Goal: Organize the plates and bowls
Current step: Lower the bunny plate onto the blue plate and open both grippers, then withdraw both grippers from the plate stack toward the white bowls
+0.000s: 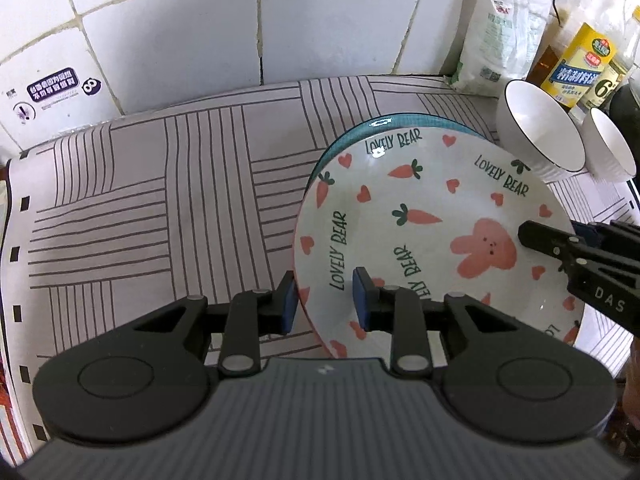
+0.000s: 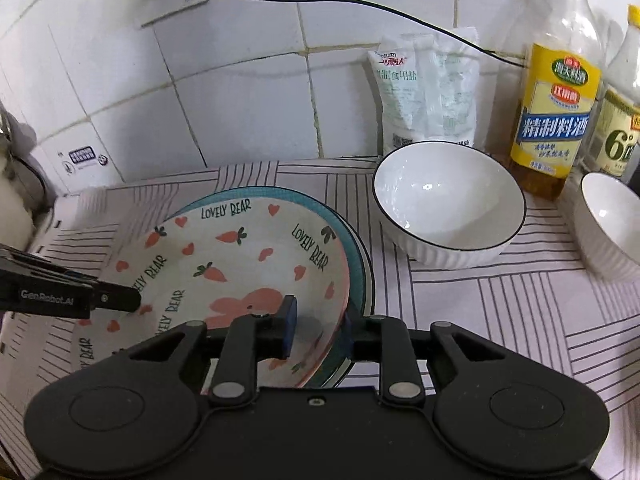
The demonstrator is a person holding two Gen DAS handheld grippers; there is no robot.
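L gripper (image 1: 325,303) & R gripper (image 2: 318,330) — jaws part-open, level

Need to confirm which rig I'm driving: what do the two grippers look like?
Both are matte black linkage grippers with silver pivot pins and blue finger pads. The left gripper reads "GenRobot.AI" on its side, the right gripper "DAS". No cables or sleeves visible.

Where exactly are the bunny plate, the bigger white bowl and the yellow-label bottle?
bunny plate (image 1: 420,216), left wrist view, on its inner white surface.
bigger white bowl (image 2: 444,196), right wrist view, on its inside wall.
yellow-label bottle (image 2: 556,120), right wrist view, on its label.
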